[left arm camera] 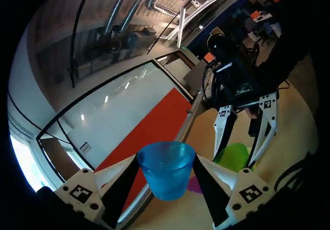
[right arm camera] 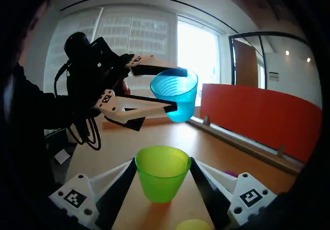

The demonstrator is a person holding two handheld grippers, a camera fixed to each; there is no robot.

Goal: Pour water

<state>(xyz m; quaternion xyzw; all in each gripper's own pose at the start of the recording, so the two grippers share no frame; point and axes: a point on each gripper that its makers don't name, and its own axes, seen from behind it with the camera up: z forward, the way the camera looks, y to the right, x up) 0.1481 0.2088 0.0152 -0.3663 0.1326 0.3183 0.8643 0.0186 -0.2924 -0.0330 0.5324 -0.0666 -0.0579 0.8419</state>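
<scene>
The blue cup [left arm camera: 166, 174] is clamped in left tongs [left arm camera: 166, 160], green cup [right arm camera: 162, 180] in right tongs [right arm camera: 163, 164].

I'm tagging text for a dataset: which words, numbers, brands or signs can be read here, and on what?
No text is readable.
The wall sign: too small to read.
The markers on the left gripper and right gripper: black-and-white patterns, no letters.
The blue cup and green cup: no print seen.

Translucent blue cup [right arm camera: 175, 94]: roughly upright, high above the table [right arm camera: 136, 143]. Translucent green cup [right arm camera: 162, 179]: upright, low at the table.
</scene>
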